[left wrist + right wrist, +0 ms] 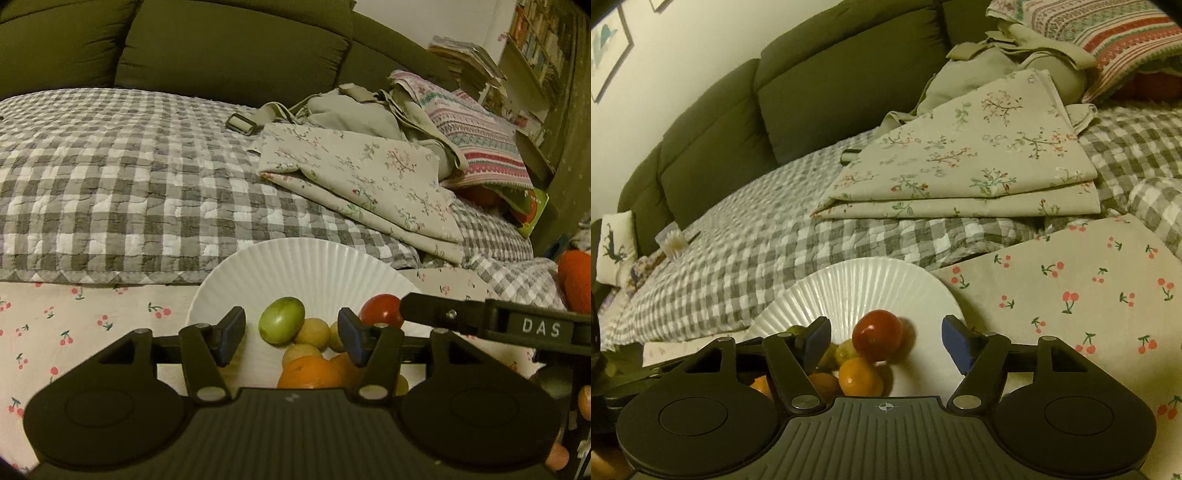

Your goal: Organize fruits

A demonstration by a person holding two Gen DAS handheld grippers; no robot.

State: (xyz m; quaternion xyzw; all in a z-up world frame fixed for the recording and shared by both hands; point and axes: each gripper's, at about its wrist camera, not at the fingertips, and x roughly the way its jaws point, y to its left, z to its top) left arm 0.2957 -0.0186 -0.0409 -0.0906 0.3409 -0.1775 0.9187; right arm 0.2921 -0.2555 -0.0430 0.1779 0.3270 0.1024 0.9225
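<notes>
The left hand-held gripper point(291, 338) stood partly open over the near side of the white fluted plate point(295, 262), holding nothing; the green fruit point(281, 320) lay on the plate between its blue pads without touching either. The right hand-held gripper point(886, 345) was spread wider, also empty, with the red fruit point(877, 335) sitting free on the plate between its pads. The fruits were gathered toward the plate's near side: small yellowish fruits point(312, 332) just beside the green one, oranges point(310, 373) nearer still, and another orange point(860, 376) touching the red fruit. The plate rested on a cherry-print cloth point(1089, 295), just in front of the checked quilt point(110, 177).

The round fruits sat loosely on what looked like soft bedding, so a nudge from either pad, or pressure on the plate's rim, could probably tip the plate and roll them off. The two grippers were also close together over the plate; the right one's finger reached in beside the red fruit in the left view, and they might knock each other.

The gripper bodies hid the plate's near rim and part of the pile, so the fruit count was uncertain. More orange and reddish shapes point(576, 280) showed at the left view's right edge, well away from the plate, cut off and hard to identify.
</notes>
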